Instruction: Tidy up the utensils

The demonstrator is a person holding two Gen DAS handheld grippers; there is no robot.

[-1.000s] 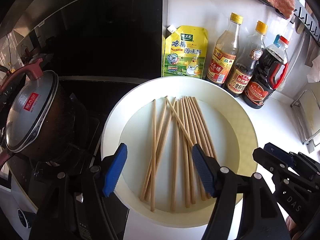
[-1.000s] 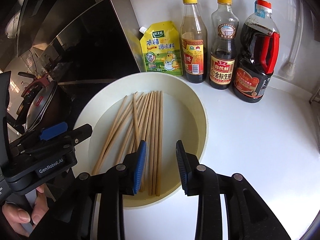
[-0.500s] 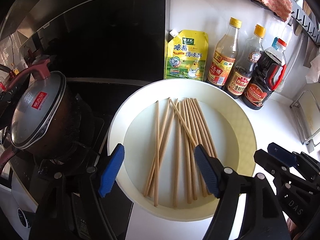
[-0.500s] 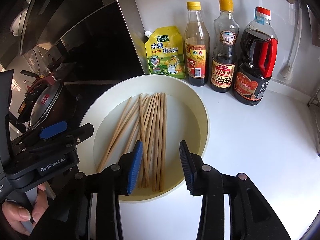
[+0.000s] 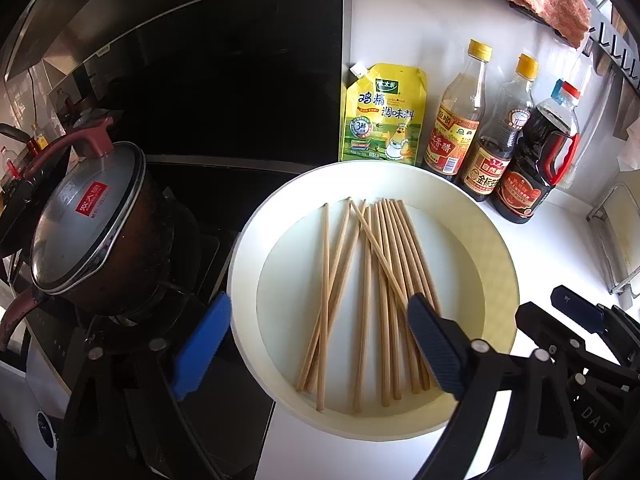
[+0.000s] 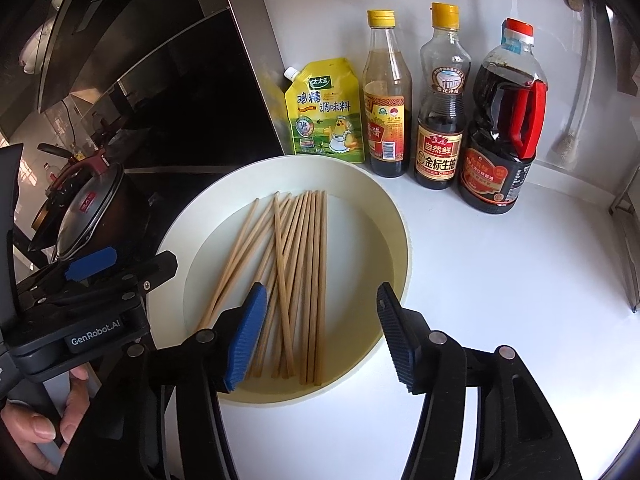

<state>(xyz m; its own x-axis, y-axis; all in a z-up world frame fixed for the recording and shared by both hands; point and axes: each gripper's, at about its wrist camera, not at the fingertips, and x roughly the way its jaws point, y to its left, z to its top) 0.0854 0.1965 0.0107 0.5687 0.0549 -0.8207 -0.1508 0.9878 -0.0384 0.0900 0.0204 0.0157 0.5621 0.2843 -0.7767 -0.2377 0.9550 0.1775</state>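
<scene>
My right gripper (image 6: 320, 336) has spread its fingers from a narrow gap a second ago to wide over the near ends of the chopsticks (image 6: 288, 280), likely readying a grasp; my left gripper (image 5: 316, 340) hangs wide beside it, both empty. The chopsticks lie loose and partly crossed in the white plate (image 5: 496, 264) on the counter (image 6: 520, 280). The seasoning pouch (image 6: 326, 114) and three sauce bottles (image 6: 440, 120) crowd the plate's far rim, and a lidded pot (image 5: 92, 224) sits close on its left.

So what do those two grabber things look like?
Both are black plastic tongs with silver bolts. The left gripper and the right gripper each have ribbed pads, one bright blue and one darker navy. White letters on the left one's body say GenRobot.AI; the right one's say DAS.
</scene>
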